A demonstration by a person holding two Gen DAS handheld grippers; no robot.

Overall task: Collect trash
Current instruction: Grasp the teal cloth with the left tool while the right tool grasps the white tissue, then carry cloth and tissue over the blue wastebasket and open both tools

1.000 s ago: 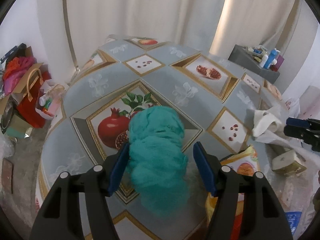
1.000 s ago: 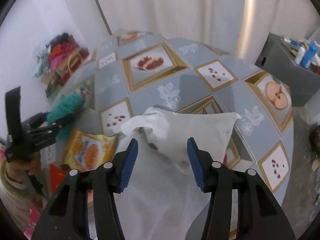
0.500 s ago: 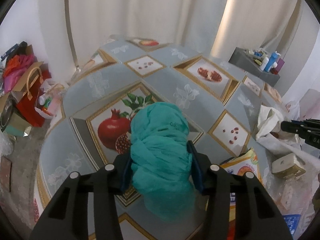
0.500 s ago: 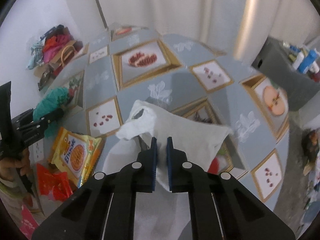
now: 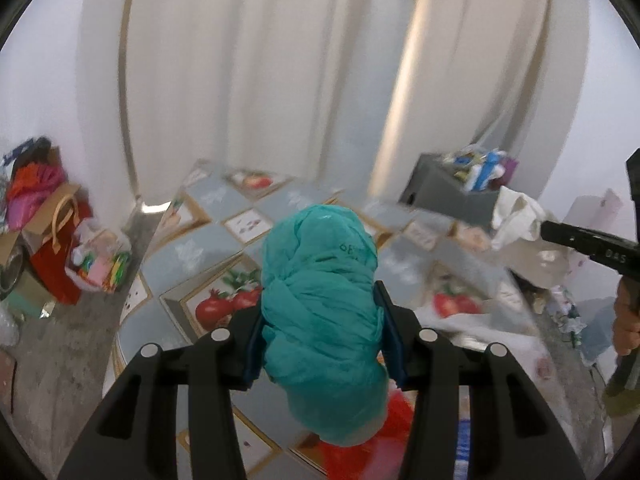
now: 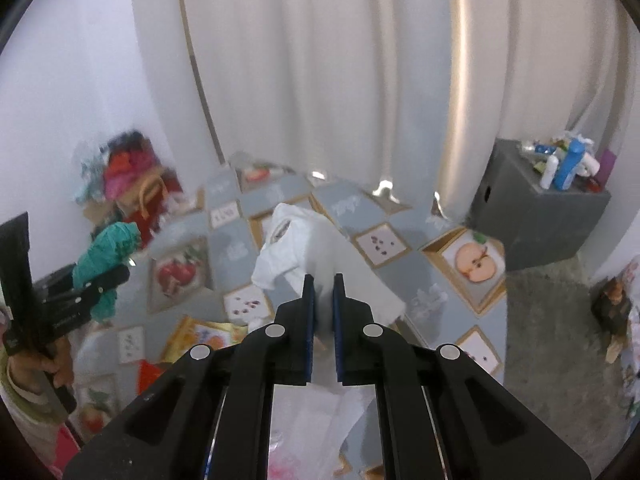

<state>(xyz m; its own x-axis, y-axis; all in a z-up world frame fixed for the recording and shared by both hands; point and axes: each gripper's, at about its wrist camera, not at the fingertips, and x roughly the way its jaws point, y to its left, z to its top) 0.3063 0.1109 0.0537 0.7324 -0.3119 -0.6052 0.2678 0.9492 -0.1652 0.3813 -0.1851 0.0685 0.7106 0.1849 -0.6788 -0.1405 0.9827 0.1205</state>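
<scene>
The teal wad point(image 5: 320, 312) — a crumpled ball of thin crinkled plastic or tissue — sits clamped between the blue pads of the left gripper point(image 5: 322, 336), held up off the table point(image 5: 200, 248). Its long axis runs along the fingers, bulging past the tips ahead and sagging below them toward the camera. The right gripper point(image 6: 322, 300) has its fingers nearly together, pinched on a fold of the white plastic bag point(image 6: 296, 248), whose handle loop sticks up above the tips while the rest trails down to the tabletop.

The move that looks to come next turns on one relation: from the left wrist view, the bag hangs to the right of the wad and a little higher, well apart from it, so the wad would have to travel right and over the bag's mouth. The left hand carries it and the right holds the receiver. I cannot tell whether the bag's mouth is open enough to take it.

Faint dark print shows on the wad's upper right, perhaps digits, too creased to read. On the table near the right gripper lies an orange-and-yellow snack packet point(image 6: 200, 336), its lettering blurred. Bottles stand on a grey box point(image 6: 536, 216) to the right.
</scene>
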